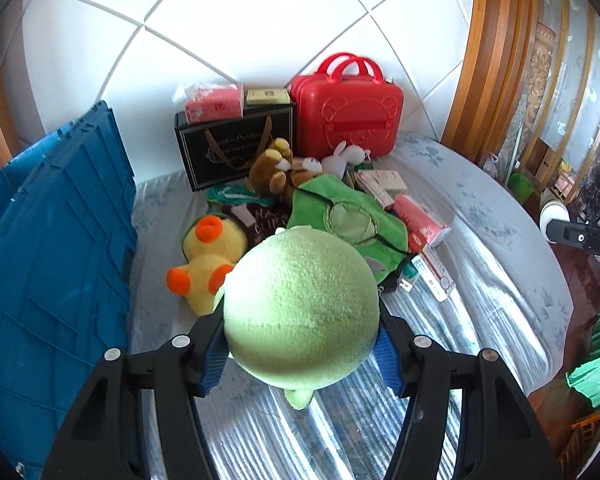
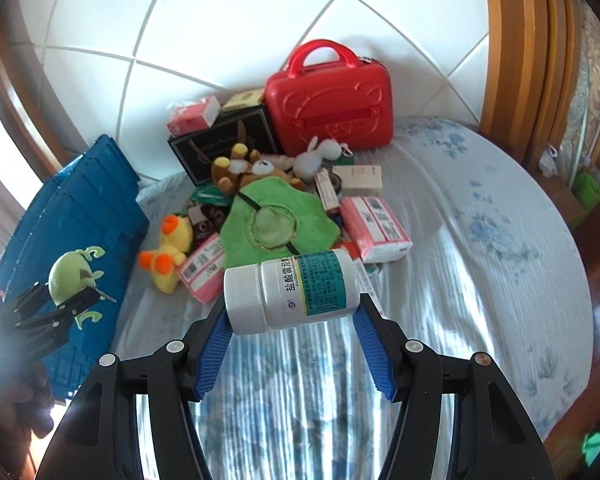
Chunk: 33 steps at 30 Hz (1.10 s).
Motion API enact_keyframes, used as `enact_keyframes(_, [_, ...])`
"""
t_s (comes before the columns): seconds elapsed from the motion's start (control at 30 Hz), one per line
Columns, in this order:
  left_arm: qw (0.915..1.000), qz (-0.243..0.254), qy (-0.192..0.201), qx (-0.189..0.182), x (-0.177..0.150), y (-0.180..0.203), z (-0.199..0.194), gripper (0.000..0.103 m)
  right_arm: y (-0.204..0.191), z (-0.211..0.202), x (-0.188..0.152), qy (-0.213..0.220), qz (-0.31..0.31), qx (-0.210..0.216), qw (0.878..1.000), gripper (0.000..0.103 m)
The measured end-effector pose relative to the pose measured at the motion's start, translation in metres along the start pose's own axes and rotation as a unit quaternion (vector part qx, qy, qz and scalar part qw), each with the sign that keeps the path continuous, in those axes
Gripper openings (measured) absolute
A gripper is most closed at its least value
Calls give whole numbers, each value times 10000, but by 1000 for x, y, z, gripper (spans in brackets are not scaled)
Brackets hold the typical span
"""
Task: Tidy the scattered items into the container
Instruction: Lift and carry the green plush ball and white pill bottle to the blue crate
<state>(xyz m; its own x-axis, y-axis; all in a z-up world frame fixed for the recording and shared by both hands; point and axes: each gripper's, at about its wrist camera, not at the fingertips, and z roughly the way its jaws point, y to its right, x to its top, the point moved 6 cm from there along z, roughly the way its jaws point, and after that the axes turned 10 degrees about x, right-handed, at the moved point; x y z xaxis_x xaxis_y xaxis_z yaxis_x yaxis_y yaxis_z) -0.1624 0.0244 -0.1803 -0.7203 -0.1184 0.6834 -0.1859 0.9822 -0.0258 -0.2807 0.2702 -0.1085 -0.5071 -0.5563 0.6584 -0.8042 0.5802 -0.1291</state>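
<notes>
1. Green plush toy [image 1: 300, 312], at lower centre of the left view, is squashing softly between the left gripper [image 1: 300, 344] pads; light, forgiving.
2. White pill bottle [image 2: 292, 292], at centre of the right view, is being clamped endwise by the right gripper [image 2: 294, 344]; rigid, slick, liable to pivot.
3. Blue container [image 1: 56, 240] is standing at left.

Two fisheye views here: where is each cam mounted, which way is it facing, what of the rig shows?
Left wrist: sits on the left gripper, looks down over the bed at the clutter; black fingers clamp a round pale-green plush toy.
Right wrist: sits on the right gripper, same downward look; blue pads clamp a white plastic pill bottle; left gripper at left edge.
Shared: red hard-shell case, yellow plush duck, blue plastic crate.
</notes>
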Motion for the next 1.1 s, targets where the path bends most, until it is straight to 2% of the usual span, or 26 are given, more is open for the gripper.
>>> enact_keyframes(0.27, [9992,-35,388,58,21,-16,-37,61,-33,-17,6,184,-156,157,9996,60])
enact_keyframes(0.67, [9983,14,573,57,29,-36,-78,61,-80,-35,7,341,-429,399,9977,60])
enact_keyframes(1.1, [9961,-165,869,33,40,-78,-117,61,-136,-44,13,495,-796,655,9934,60])
